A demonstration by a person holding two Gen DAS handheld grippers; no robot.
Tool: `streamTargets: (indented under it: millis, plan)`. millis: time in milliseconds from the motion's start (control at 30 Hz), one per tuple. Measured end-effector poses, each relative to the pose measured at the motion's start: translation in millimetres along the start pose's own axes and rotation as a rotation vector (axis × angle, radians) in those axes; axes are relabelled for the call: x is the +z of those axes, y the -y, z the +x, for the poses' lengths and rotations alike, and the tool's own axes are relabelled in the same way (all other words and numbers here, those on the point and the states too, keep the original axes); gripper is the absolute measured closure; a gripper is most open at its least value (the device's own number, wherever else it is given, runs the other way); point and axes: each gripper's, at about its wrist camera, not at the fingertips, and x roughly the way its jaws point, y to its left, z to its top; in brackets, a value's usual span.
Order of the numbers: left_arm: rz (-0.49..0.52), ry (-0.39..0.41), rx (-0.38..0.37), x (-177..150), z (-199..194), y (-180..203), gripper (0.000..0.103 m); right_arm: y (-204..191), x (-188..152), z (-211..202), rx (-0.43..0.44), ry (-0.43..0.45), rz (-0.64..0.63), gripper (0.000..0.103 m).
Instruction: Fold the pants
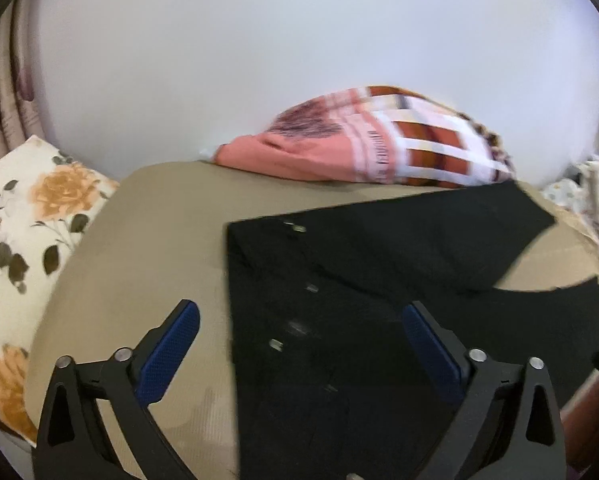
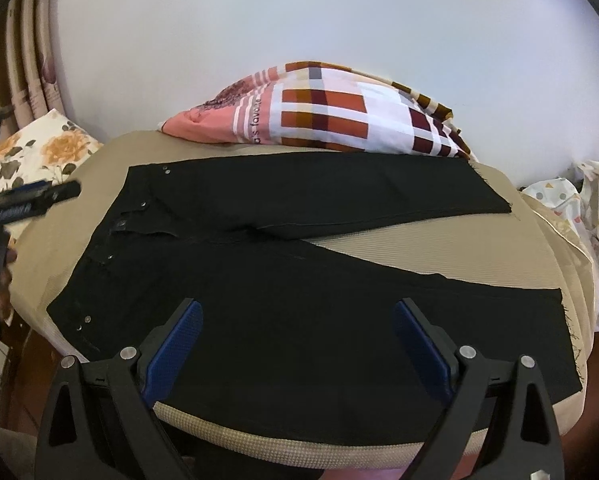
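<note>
Black pants (image 2: 283, 280) lie flat on a beige cushion (image 2: 439, 240), waistband to the left, both legs spread apart toward the right. My right gripper (image 2: 297, 316) hovers open above the near leg, nothing between its blue pads (image 2: 175, 344). In the left wrist view the pants (image 1: 339, 300) show their waist end with metal studs, and my left gripper (image 1: 299, 320) stands open over the waistband edge, holding nothing. The left gripper (image 2: 35, 196) also shows at the far left of the right wrist view, beside the waistband.
A pink and checked cloth (image 2: 331, 116) is heaped at the cushion's back edge against a white wall. A floral pillow (image 1: 23, 232) lies to the left, a pale patterned cloth (image 2: 591, 216) to the right. The cushion's front rim (image 2: 299, 436) drops off just under my right gripper.
</note>
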Motion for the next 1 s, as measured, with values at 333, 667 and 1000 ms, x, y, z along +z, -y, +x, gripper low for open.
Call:
streamTargets:
  millis: [333, 667, 1000]
  plan:
    - [-0.077, -0.154, -0.031, 47.0, 109.9, -66.9, 0.060, -12.4, 4.5, 28.7, 0.014, -0.047, -0.027, 0.009]
    - [-0.078, -0.234, -0.144, 62.6, 185.3, -90.3, 0.060, -18.4, 0.5, 62.4, 0.004, -0.120, -0.044, 0.009]
    - [-0.216, -0.252, -0.312, 59.0, 214.7, -104.8, 0.094, -20.3, 3.6, 72.1, -0.004, -0.137, -0.044, 0.009]
